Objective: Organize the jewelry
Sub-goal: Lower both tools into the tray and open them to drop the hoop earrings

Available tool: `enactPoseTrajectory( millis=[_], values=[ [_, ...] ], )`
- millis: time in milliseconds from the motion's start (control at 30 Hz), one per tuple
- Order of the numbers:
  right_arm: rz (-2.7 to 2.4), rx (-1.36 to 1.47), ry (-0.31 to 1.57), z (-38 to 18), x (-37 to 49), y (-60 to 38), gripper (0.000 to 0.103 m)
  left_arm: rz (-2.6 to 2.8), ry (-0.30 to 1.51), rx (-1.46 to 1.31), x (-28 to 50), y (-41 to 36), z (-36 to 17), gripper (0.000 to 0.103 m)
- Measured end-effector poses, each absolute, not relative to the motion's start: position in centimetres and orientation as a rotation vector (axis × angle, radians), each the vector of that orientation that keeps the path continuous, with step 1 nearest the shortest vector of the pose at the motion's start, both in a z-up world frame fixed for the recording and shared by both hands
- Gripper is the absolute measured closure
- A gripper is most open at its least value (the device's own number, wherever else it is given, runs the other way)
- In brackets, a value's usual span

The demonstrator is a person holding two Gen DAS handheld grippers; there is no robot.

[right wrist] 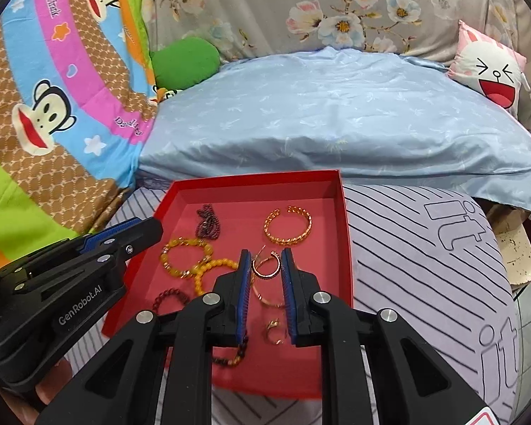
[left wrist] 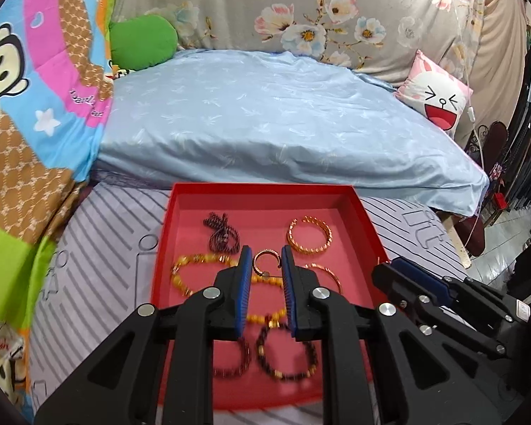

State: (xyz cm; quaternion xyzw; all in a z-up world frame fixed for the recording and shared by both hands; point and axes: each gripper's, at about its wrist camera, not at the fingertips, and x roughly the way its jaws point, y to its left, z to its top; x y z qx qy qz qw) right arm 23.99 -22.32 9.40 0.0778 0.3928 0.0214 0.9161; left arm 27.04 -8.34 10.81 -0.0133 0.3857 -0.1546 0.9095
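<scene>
Red tray (left wrist: 368,226) sits on the striped bed sheet (left wrist: 99,265), jewelry loose inside, no compartments. Left gripper (left wrist: 263,292) and right gripper (right wrist: 263,292) both hover over the tray, jaws narrowed to a small gap with nothing between the pads, neither touching a piece. Contents: twisted gold cuff (left wrist: 309,235) toward the far right, dark twisted chain (left wrist: 222,235) far left, yellow bead bracelets (right wrist: 184,258) mid-left, dark bead bracelets (left wrist: 285,354) near edge, thin gold hoop (right wrist: 266,265) centre, small ring (right wrist: 275,329) near right. Handling guess: all light. Cuff and hoop are stiff, smooth metal, likely to slip or skate on the tray floor, so pinch across the band, not the outside diameter. Bead bracelets are probably elastic and floppy; grab a bead cluster and expect the rest to dangle and snag neighbours, since the yellow ones overlap. Chain is limp, so take it at the bunched middle. Ring is tiny and the hardest pick.
</scene>
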Motion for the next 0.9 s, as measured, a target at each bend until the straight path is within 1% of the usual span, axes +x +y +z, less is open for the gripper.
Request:
enactPoseTrajectory(
  millis=[267, 433, 767, 900],
  values=[
    [0.033, 0.152, 0.855, 7.2, 28.6, -23.2, 0.087, -0.312, 0.842, -0.002, 31.3, -10.0, 8.1, 0.086],
    [0.03, 0.153, 0.872, 6.1, 29.9, -23.5, 0.087, -0.307, 0.864, 0.007, 32.8, -10.7, 6.9, 0.086],
    [0.025, 0.171, 0.892, 5.5, 30.7, -24.2, 0.086, -0.316, 0.88, 0.019, 33.7, -11.5, 5.7, 0.086],
    [0.021, 0.178, 0.892, 5.4, 30.7, -24.3, 0.085, -0.312, 0.874, 0.03, 33.6, -11.7, 5.8, 0.086]
  ],
)
